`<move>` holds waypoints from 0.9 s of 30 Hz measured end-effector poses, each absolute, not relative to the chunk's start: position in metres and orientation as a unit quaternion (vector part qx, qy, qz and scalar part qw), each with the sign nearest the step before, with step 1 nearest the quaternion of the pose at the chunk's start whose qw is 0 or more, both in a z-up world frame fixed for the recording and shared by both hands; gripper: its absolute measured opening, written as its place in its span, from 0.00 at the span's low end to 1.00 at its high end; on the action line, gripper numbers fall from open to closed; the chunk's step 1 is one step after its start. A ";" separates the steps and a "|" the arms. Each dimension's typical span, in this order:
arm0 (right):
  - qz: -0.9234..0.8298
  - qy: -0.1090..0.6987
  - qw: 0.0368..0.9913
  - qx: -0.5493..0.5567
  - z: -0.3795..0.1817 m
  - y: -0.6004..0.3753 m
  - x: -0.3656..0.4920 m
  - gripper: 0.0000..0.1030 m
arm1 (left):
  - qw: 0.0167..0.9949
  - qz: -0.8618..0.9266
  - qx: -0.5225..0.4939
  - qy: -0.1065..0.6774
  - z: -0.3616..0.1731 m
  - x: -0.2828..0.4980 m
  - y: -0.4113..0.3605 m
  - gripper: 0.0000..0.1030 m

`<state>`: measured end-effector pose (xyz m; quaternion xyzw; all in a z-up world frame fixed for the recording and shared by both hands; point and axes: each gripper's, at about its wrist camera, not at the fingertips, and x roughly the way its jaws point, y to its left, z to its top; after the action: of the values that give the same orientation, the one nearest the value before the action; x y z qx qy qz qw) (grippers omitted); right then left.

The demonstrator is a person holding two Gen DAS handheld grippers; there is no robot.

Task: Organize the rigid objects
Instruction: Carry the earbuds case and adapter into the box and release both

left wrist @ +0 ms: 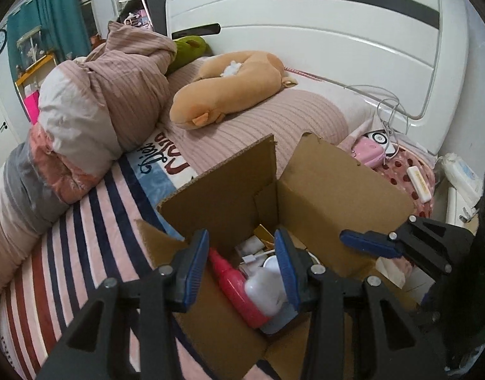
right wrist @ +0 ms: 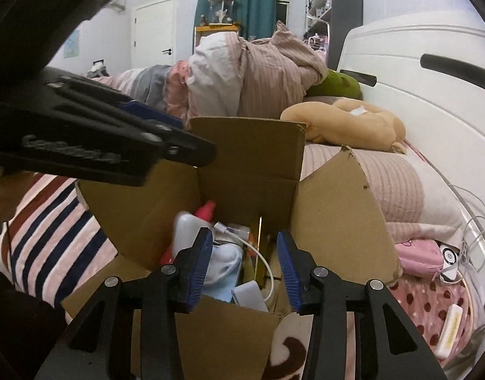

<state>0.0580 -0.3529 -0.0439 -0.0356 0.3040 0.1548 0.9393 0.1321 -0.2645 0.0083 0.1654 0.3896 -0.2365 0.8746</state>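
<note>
An open cardboard box [left wrist: 337, 186] stands on the bed, also in the right wrist view [right wrist: 248, 158]. Inside lie a red bottle [left wrist: 232, 281], a white bottle [left wrist: 264, 288], a white cable [right wrist: 264, 259] and other small items. My left gripper [left wrist: 242, 269] is open and empty over the box's near left side. My right gripper [right wrist: 242, 266] is open and empty over the box's near edge; it also shows in the left wrist view [left wrist: 369, 243]. A white rectangular stick [left wrist: 418, 183] lies on the dotted pink cloth to the right, also in the right wrist view [right wrist: 449, 332].
A pink case [right wrist: 419, 256] and a white round device [right wrist: 449, 258] with cables lie right of the box. A tan plush toy [left wrist: 229, 88], bundled bedding [left wrist: 93, 104] and a white headboard [left wrist: 337, 47] are behind. A striped blanket [left wrist: 61, 253] covers the bed at left.
</note>
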 end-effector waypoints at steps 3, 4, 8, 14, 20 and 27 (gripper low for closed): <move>0.155 0.305 0.939 -0.030 -0.046 -0.354 0.058 0.37 | 0.874 -0.236 0.168 0.389 0.006 0.134 -0.266 0.39; 0.154 0.306 0.939 -0.030 -0.046 -0.354 0.058 0.37 | 0.874 -0.236 0.167 0.389 0.006 0.134 -0.265 0.39; 0.156 0.308 0.938 -0.034 -0.045 -0.351 0.059 0.37 | 0.877 -0.234 0.165 0.387 0.008 0.130 -0.259 0.41; 0.171 0.307 0.936 -0.025 -0.036 -0.351 0.059 0.47 | 0.886 -0.229 0.152 0.373 0.016 0.116 -0.243 0.58; 0.194 0.286 0.938 -0.020 -0.018 -0.348 0.055 0.68 | 0.905 -0.215 0.123 0.345 0.030 0.091 -0.215 0.76; 0.233 0.249 0.940 -0.015 0.002 -0.338 0.047 0.93 | 0.931 -0.187 0.063 0.307 0.044 0.054 -0.169 0.95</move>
<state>0.0472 -0.3379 0.0016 -0.0154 0.2491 0.2332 0.9399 0.0543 -0.1695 0.0442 0.0631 0.3070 -0.1865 0.9311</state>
